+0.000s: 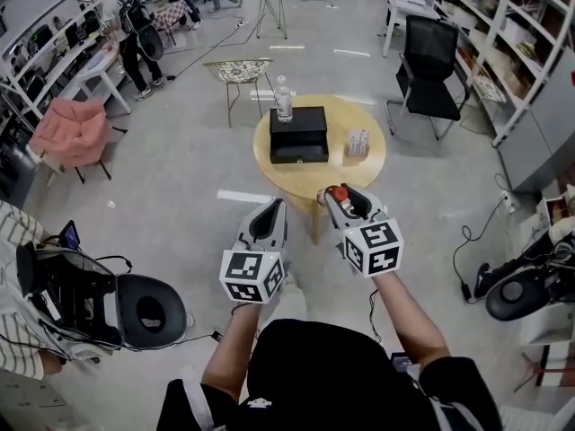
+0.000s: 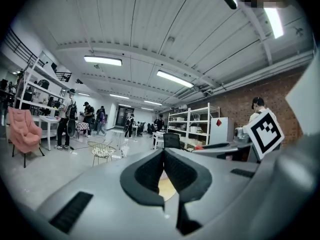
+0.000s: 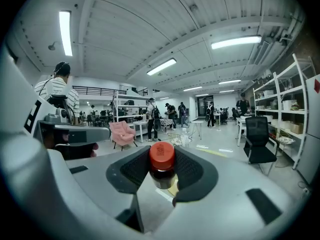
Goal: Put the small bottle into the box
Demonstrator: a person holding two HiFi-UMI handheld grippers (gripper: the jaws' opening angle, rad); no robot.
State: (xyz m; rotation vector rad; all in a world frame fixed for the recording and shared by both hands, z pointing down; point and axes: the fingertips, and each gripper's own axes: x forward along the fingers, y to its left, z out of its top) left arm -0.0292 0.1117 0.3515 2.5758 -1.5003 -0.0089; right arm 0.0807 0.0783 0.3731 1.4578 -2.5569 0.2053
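Note:
A small dark bottle (image 3: 161, 170) with a red cap is clamped between the pads of my right gripper (image 3: 162, 171), and in the head view the red-capped small bottle (image 1: 338, 194) shows at the right gripper (image 1: 340, 197) tip, held in the air short of the round table. The black box (image 1: 298, 134) lies closed on the round yellow table (image 1: 355, 170) ahead. My left gripper (image 1: 267, 218) hangs beside the right one, jaws together with nothing between them; in its own view the left gripper (image 2: 164, 176) shows pads touching.
On the table stand a clear water bottle (image 1: 284, 99) behind the box and a small white carton (image 1: 358, 142) to its right. A wire chair (image 1: 239, 72) and a black office chair (image 1: 429, 65) flank the table. A person's gear sits at the left (image 1: 85, 299).

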